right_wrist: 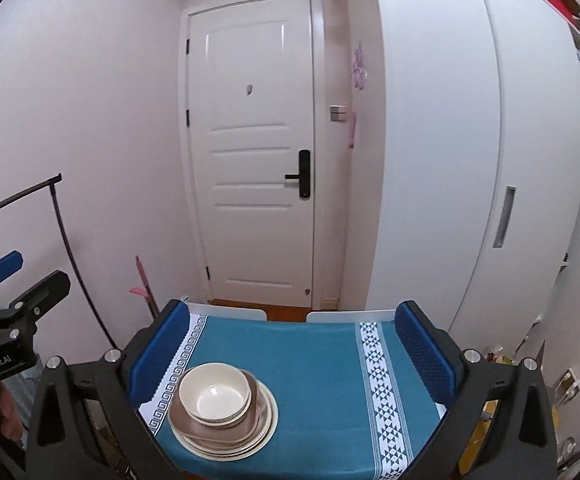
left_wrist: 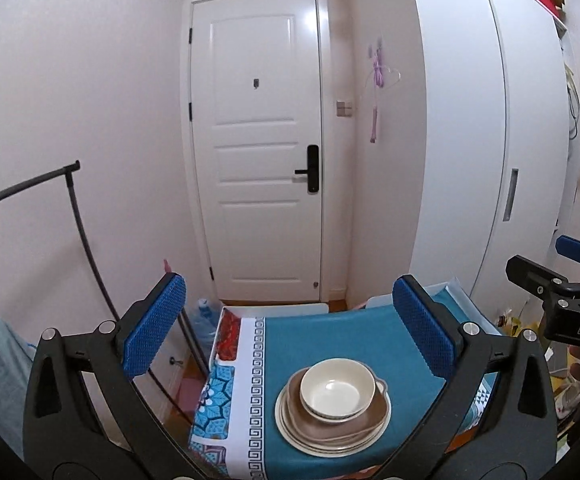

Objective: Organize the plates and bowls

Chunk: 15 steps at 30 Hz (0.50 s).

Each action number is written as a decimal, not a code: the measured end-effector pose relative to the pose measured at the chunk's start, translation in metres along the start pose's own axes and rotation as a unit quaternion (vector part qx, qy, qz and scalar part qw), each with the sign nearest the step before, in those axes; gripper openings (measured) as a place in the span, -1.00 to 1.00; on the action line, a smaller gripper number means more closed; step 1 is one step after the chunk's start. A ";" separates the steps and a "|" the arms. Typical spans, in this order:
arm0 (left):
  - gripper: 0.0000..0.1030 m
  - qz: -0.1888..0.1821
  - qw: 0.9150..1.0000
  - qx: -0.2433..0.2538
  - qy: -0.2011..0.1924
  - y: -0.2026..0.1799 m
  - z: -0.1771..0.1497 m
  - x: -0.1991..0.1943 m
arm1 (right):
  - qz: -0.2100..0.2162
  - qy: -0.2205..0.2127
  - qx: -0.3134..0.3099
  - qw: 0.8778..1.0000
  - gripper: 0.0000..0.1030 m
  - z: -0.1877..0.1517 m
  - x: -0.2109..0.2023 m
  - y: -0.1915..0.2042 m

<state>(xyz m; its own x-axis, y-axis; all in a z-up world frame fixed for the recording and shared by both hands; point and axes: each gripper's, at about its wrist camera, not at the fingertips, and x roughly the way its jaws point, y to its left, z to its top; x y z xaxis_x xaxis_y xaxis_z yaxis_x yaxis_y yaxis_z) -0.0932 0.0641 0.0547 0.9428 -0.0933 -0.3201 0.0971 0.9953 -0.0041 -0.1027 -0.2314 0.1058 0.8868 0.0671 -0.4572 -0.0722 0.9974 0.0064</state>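
A: Left gripper (left_wrist: 290, 328)?
B: Jaws spread wide, nothing between the blue pads (left_wrist: 154, 328). Raised above the table (left_wrist: 330, 336).
A: Right gripper (right_wrist: 292, 356)?
B: Same, wide and empty.
A: Dishes?
B: One stack on the teal tablecloth (right_wrist: 318, 364): cream bowls (left_wrist: 337, 391) nested on top, brown dish (left_wrist: 332, 420) under, cream plates (left_wrist: 332, 442) at bottom. Nearer the cloth's key-pattern border (left_wrist: 258, 392). White door (left_wrist: 257, 148) beyond.
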 end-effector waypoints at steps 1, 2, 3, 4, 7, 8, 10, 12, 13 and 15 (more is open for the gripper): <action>1.00 0.000 1.000 0.000 -0.004 -0.003 0.000 -0.004 | -0.003 -0.001 0.001 1.000 0.99 0.000 -0.001 0.000; 1.00 0.001 1.000 0.000 -0.007 -0.004 0.001 -0.004 | -0.005 -0.003 0.002 1.000 0.98 0.000 -0.001 -0.001; 1.00 0.002 1.000 0.002 -0.009 -0.004 0.001 -0.005 | -0.008 -0.004 0.003 1.000 0.98 0.000 -0.002 -0.002; 1.00 0.002 1.000 0.004 -0.012 -0.006 0.001 -0.005 | -0.009 -0.006 0.004 1.000 0.98 0.000 -0.002 -0.003; 1.00 0.003 1.000 0.008 -0.015 -0.009 0.001 -0.007 | -0.014 -0.008 0.006 1.000 0.98 0.001 -0.003 -0.005; 1.00 0.003 1.000 0.009 -0.016 -0.010 0.002 -0.008 | -0.014 -0.009 0.007 1.000 0.98 0.001 -0.003 -0.005; 1.00 0.004 1.000 0.010 -0.017 -0.011 0.002 -0.008 | -0.017 -0.011 0.008 1.000 0.98 0.002 -0.004 -0.005; 1.00 0.003 1.000 0.011 -0.017 -0.012 0.002 -0.008 | -0.018 -0.013 0.008 1.000 0.98 0.002 -0.004 -0.005; 1.00 0.003 1.000 0.011 -0.017 -0.012 0.002 -0.007 | -0.019 -0.013 0.007 1.000 0.98 0.003 -0.004 -0.005; 1.00 0.004 1.000 0.012 -0.017 -0.013 0.002 -0.008 | -0.019 -0.014 0.007 1.000 0.98 0.003 -0.003 -0.004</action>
<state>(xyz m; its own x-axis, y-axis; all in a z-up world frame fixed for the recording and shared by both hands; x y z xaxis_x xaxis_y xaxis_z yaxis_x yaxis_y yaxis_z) -0.1009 0.0520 0.0587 0.9539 -0.0868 -0.2873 0.0967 0.9951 0.0202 -0.1040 -0.2350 0.1102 0.9015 0.0291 -0.4318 -0.0318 0.9995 0.0011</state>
